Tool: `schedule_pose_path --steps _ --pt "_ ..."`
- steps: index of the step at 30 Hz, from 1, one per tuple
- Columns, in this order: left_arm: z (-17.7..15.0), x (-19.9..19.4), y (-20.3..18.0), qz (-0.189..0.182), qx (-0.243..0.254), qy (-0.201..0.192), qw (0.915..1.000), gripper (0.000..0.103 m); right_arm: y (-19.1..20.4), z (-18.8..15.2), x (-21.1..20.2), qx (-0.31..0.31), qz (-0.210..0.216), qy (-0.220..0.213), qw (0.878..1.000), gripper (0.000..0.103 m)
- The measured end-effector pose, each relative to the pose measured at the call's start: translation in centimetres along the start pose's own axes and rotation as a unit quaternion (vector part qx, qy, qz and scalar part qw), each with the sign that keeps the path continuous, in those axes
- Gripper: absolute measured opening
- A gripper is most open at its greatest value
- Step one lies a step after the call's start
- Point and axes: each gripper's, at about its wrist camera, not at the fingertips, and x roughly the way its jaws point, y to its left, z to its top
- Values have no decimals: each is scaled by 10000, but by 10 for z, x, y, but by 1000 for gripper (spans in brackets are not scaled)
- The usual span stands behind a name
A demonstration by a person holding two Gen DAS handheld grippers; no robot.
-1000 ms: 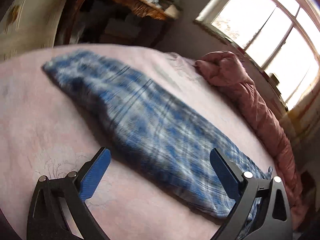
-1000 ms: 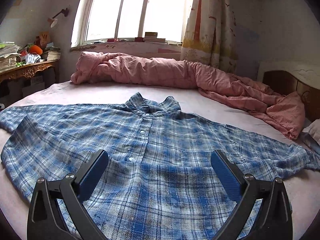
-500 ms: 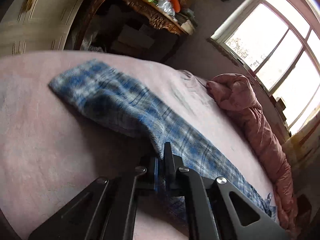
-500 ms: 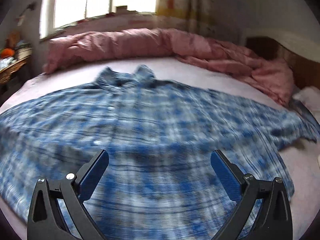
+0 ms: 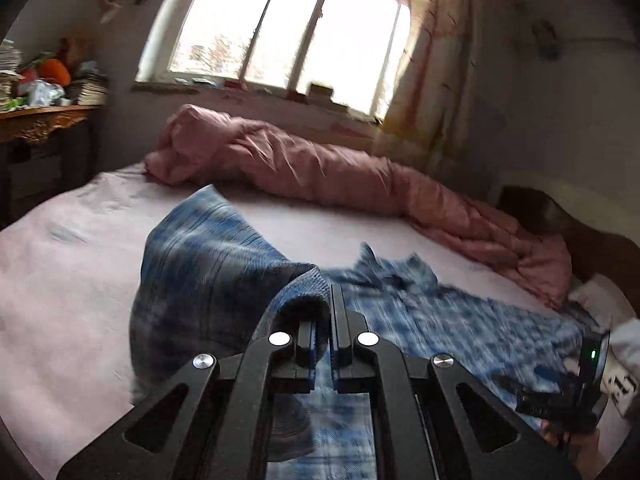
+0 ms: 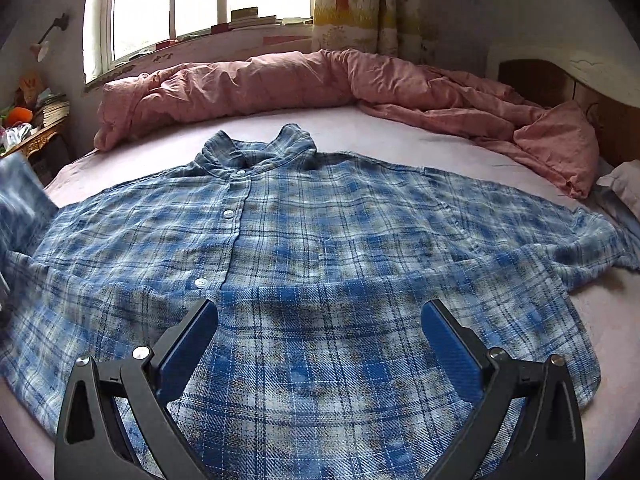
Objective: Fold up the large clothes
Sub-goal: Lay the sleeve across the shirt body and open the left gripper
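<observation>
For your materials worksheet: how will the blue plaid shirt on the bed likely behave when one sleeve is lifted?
Probably floppy: the sleeve droops in folds from the left tool pinching it. Likely light, since a small pinch raises it. The rest of the shirt should trail and crease, lying limp on the bed.

Shirt (image 5: 440, 320) motion-blurred in left view; its hem cut off by frame edge in right.

Two wrist fisheyes low over the bed (image 6: 360, 128), both facing the window (image 5: 288, 24).
</observation>
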Motion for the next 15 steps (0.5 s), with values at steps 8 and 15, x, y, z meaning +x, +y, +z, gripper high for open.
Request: schedule_pose_path --steps 8,15 --pt "-62 61 -33 213 791 1299 9881 15 -2 0 5 12 38 143 9999 103" --pt "-79 25 -59 423 1087 1006 9881 67 2 0 3 -58 63 97 9999 103"
